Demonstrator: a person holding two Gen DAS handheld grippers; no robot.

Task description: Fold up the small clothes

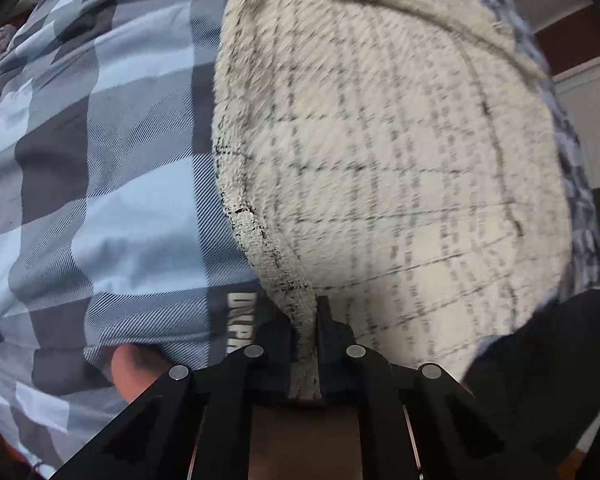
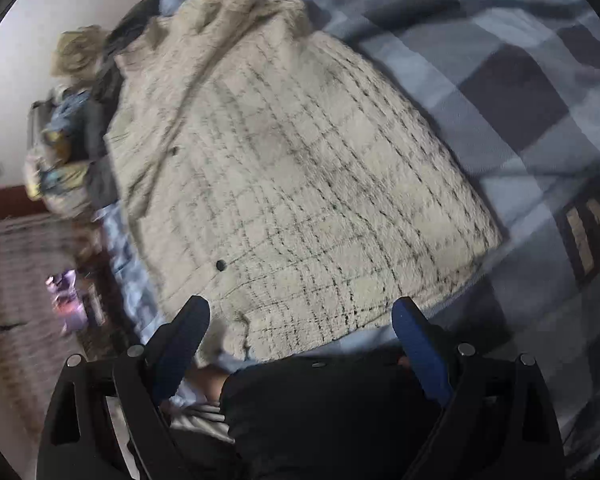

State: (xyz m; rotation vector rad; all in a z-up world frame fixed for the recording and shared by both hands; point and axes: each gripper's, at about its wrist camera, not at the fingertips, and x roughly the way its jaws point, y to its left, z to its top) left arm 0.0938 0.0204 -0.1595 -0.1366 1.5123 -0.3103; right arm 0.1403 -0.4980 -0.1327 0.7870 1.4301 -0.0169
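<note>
Cream tweed garment (image 2: 300,184) w/ dark grid lines lies spread on the blue/grey checked duvet (image 1: 100,160), one dark button (image 2: 220,265) near its lower edge. Left gripper (image 1: 305,332) clenched on the garment's near hem, fabric edge pinched betw. the black fingers. Right gripper (image 2: 300,320) released, blue-padded fingers (image 2: 416,340) wide apart above the hem. Pile of other clothes (image 2: 72,140) at the garment's far left. Black fabric (image 2: 332,408) below the right gripper.
</note>
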